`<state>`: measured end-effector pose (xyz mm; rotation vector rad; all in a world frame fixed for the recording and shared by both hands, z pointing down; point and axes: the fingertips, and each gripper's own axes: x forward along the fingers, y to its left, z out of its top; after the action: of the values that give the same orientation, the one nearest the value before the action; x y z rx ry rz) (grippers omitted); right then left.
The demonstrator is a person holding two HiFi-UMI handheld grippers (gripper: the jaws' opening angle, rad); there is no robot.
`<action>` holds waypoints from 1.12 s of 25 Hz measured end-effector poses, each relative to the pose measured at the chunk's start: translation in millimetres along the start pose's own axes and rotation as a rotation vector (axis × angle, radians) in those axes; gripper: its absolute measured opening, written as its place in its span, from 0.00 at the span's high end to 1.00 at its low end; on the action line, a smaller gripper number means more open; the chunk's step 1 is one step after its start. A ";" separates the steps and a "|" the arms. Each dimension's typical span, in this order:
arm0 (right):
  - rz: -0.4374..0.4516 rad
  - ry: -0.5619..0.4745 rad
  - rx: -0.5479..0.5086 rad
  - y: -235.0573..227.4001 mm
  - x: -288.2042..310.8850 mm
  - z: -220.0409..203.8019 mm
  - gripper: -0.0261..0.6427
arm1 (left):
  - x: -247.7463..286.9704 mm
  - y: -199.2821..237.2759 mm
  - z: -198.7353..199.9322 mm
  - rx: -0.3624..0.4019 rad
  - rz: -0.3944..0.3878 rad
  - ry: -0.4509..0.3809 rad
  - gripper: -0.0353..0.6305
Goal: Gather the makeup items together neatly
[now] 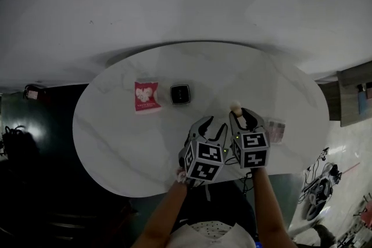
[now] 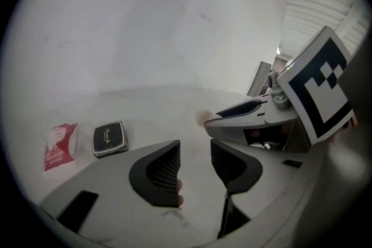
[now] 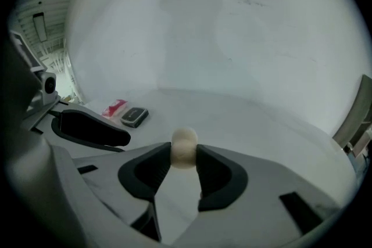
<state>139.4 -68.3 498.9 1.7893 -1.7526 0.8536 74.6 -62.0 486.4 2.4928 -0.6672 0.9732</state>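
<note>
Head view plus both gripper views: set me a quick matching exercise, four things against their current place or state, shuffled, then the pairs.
Things
1. red sachet
2. black compact
3. beige sponge
4. left gripper

Places and states
A. jaws apart, gripping nothing
B. on the table, leftmost item in the head view
C. clamped in the right gripper
D. on the table, just right of the red sachet

Pairs: 1-B, 2-D, 3-C, 4-A
</note>
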 end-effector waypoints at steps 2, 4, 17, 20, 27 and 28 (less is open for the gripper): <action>0.013 -0.007 -0.023 11.0 5.6 6.2 0.72 | -4.5 9.8 -2.0 -0.016 0.020 -0.005 0.65; 0.012 -0.012 -0.027 18.1 10.3 12.1 0.72 | -9.3 20.2 -3.9 -0.035 0.042 -0.011 0.65; -0.023 0.000 0.052 49.0 44.9 35.7 0.72 | -37.3 78.3 -21.3 -0.132 0.144 -0.032 0.65; -0.043 -0.005 0.092 50.4 51.5 38.9 0.72 | -41.1 89.0 -24.5 -0.146 0.160 -0.033 0.65; -0.095 -0.003 0.181 51.7 65.8 41.8 0.72 | -44.4 107.5 -26.9 -0.158 0.174 -0.033 0.65; -0.105 -0.001 0.186 51.3 67.0 42.1 0.72 | -44.7 109.4 -26.8 -0.159 0.175 -0.033 0.65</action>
<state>91.0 -147.7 514.6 1.9813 -1.6084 1.0002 -28.9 -124.7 492.3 2.3460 -0.9488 0.9020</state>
